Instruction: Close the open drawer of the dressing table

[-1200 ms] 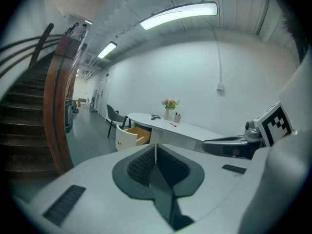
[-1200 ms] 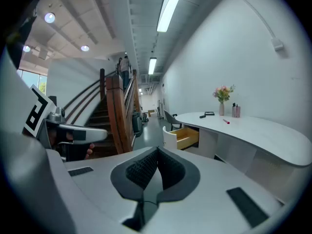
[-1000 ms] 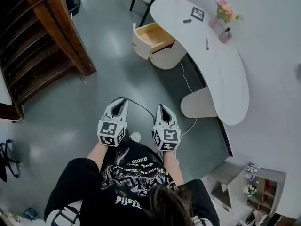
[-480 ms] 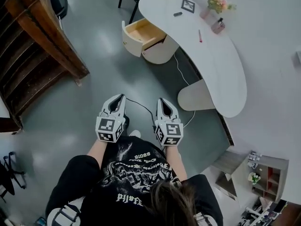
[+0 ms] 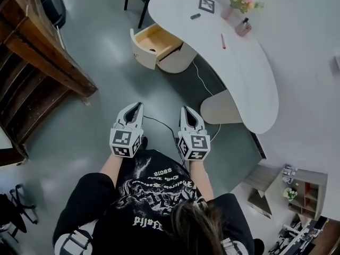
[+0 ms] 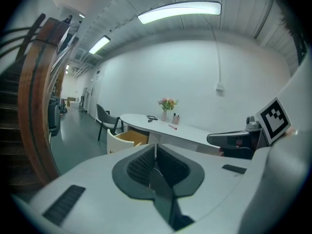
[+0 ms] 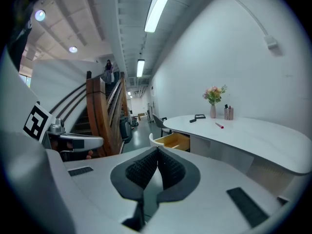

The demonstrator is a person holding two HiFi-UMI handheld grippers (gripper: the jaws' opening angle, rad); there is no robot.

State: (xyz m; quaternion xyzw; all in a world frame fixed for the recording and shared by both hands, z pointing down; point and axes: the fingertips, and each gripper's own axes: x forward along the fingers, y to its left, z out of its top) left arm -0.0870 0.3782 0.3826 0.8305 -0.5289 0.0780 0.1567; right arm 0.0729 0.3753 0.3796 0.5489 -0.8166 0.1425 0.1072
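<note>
— Where is the drawer (image 5: 151, 40) sitting?
— Upper middle of the head view, hanging open from the dressing table (image 5: 239, 62), well apart from both tools
— And the grippers?
— Left gripper (image 5: 136, 106) and right gripper (image 5: 186, 110) are both pinching shut on nothing, low centre. Nothing is getting done yet; the approach and push are waiting

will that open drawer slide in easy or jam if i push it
The drawer looks like a rigid wooden box with a curved white front, so it should move as one piece. Little shows inside, so it is probably light. Its front is rounded, so an off-centre push might slip or skew it.
</note>
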